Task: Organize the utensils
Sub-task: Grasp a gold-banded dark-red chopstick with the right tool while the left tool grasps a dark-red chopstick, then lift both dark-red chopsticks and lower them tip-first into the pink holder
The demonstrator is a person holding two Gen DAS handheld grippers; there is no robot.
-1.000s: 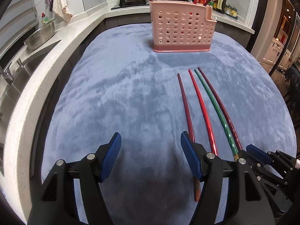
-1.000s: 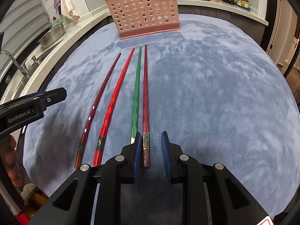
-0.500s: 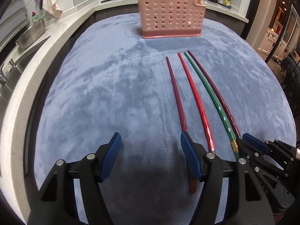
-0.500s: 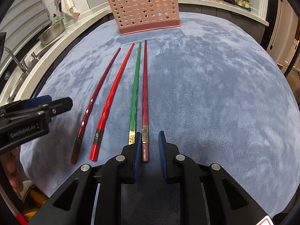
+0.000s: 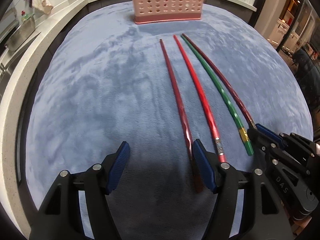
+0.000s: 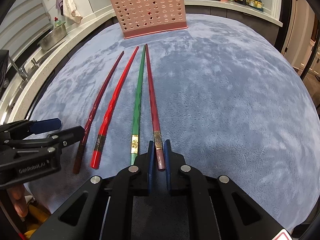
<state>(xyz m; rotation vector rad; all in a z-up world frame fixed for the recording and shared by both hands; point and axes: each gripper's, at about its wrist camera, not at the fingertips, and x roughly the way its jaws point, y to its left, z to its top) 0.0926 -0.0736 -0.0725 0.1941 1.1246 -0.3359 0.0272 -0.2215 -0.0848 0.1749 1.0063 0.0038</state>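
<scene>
Right claw (image 6: 159, 156) has just been closing and now pinches the butt end of the rightmost dark red chopstick (image 6: 152, 100), pads on both sides of it just below its gold band; stick lies flat on the blue cloth (image 6: 220, 100) over the bench. Left claw (image 5: 160, 168) stands wide, holding nothing; the leftmost maroon chopstick (image 5: 176, 100) runs right against the inner face of its right finger (image 5: 202, 168), maybe touching, fisheye makes it hard to call. Between those two lie the bright red chopstick (image 6: 114, 102) and the green chopstick (image 6: 138, 100), all four roughly parallel, tips toward the pink caddy (image 6: 149, 10) at the far end of the cloth. Caddy already holds a few sticks poking out the top.

Step in hand, by my read: right pick just made, left lining up for its own.

Risks:
- grip sits at the very end of a long thin stick, so on lift the tip likely droops or swivels, could miss the caddy opening
- green chopstick lies just beside the right claw's left finger, a sideways drag could shove it
- left claw off-centre on the maroon stick; closing as is may push it rather than trap it
- plush cloth lets sticks sink, pads may snag fabric
</scene>
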